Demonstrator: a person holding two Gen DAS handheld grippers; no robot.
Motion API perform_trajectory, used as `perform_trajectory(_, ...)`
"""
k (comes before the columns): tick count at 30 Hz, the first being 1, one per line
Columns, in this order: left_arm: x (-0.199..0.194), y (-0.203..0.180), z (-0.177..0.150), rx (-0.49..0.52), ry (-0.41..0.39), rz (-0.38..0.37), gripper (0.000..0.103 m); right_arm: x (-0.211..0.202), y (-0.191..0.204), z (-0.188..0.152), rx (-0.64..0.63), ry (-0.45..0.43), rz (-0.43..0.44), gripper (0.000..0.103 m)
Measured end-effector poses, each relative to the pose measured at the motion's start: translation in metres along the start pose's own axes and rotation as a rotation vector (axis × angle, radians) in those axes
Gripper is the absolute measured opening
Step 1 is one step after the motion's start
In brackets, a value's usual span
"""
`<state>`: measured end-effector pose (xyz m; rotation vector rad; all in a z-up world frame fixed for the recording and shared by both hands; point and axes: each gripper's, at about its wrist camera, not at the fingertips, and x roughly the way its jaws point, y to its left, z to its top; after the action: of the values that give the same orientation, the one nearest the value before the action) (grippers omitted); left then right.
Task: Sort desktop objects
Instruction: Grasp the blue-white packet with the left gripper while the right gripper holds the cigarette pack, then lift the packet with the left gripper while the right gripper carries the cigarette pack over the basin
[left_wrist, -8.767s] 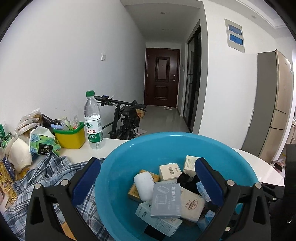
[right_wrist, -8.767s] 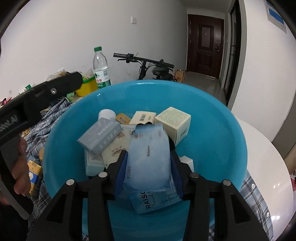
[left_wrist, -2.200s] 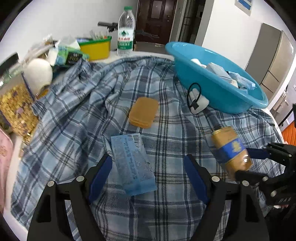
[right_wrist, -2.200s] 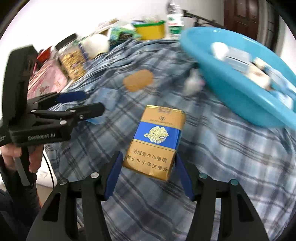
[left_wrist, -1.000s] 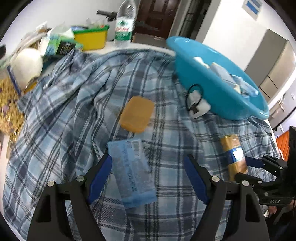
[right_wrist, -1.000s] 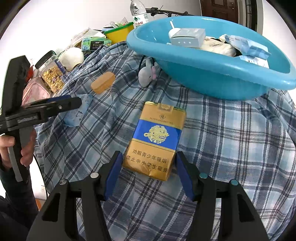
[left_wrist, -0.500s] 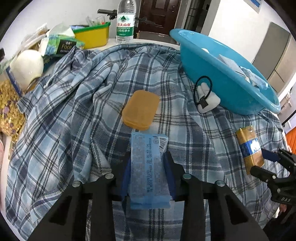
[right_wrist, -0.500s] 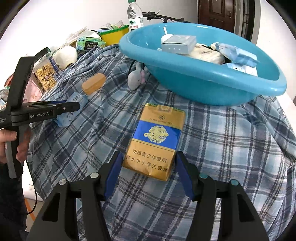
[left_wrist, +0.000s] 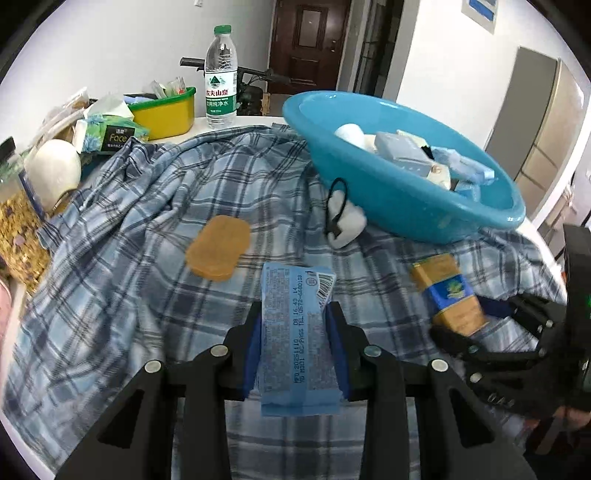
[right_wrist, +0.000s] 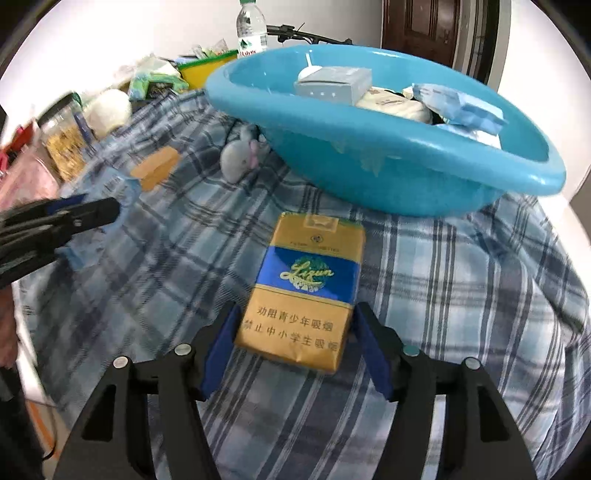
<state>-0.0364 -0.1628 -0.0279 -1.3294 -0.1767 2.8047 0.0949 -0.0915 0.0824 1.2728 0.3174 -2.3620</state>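
Light-blue tissue pack (left_wrist: 299, 332) pinched between the blue pads of the left gripper (left_wrist: 295, 336), printed back upward, barcode at its far end, raised above the blue plaid cloth (left_wrist: 122, 280); same pack blurred at the left in the right wrist view (right_wrist: 103, 199), with the left gripper (right_wrist: 74, 216) dark and side-on in front of it; gold-and-blue cigarette pack (right_wrist: 301, 291) between the blue pads of the right gripper (right_wrist: 297, 345), jaws easing apart, a sliver of gap on the right side, left pad close against the pack's edge, contact there hard to judge; pack lying face up on the plaid cloth (right_wrist: 461, 295), just in front of the blue plastic basin (right_wrist: 406, 177); from the left wrist view the same cigarette pack (left_wrist: 448, 293) at the tips of the right gripper (left_wrist: 476, 321), near the right edge; tan oval soap-like bar (left_wrist: 218, 253) flat on the cloth beyond the tissue pack; white plush toy with a black cord loop (left_wrist: 343, 221) touching the foot of the basin (left_wrist: 406, 199); basin holding a grey box (left_wrist: 400, 151), a white round object (left_wrist: 349, 133) and pale blue packets (left_wrist: 465, 170); farther back, a green-capped water bottle (left_wrist: 221, 77) upright beside a yellow bin (left_wrist: 164, 112), a green tissue packet (left_wrist: 110, 129) and a white rounded object (left_wrist: 55, 171) at the left; a glass jar of cereal (left_wrist: 16, 225) at the left edge; a bicycle handlebar (left_wrist: 255, 77) and a dark door (left_wrist: 308, 40) behind.
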Motion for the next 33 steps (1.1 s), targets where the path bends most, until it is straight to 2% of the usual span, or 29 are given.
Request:
perform_trajectory(1, 0.0, -0.003, 0.0, 0.002, -0.005, 0.008, 0.035, -0.001, 0.001, 0.0, -0.006, -0.01, -0.001, 0.057)
perform_trajectory(4, 0.001, -0.014, -0.002, 0.012, -0.018, 0.027, 0.035, -0.007, -0.007, -0.002, 0.018, -0.017, 0.029, 0.055)
perform_trajectory(9, 0.002, -0.03, -0.004, 0.014, -0.013, 0.001, 0.035, -0.022, -0.03, -0.013, 0.071, -0.006, 0.076, 0.055)
perform_trajectory(13, 0.001, -0.049, -0.002, 0.025, -0.032, -0.027, 0.035, -0.033, -0.033, -0.021, 0.079, -0.016, 0.094, 0.055)
perform_trajectory(17, -0.002, -0.064, -0.002, 0.03, -0.053, -0.065, 0.036, -0.057, -0.032, -0.03, 0.044, -0.1, 0.118, 0.055)
perform_trajectory(22, -0.016, -0.084, 0.002, 0.064, -0.107, -0.059, 0.036, -0.089, -0.031, -0.044, -0.038, -0.201, 0.085, 0.055)
perform_trajectory(28, -0.035, -0.107, 0.01, 0.109, -0.182, -0.045, 0.036, -0.113, -0.047, -0.048, 0.0, -0.267, 0.081, 0.055)
perform_trajectory(33, -0.042, -0.123, 0.028, 0.101, -0.24, -0.078, 0.036, -0.125, -0.064, -0.034, 0.029, -0.356, 0.053, 0.055)
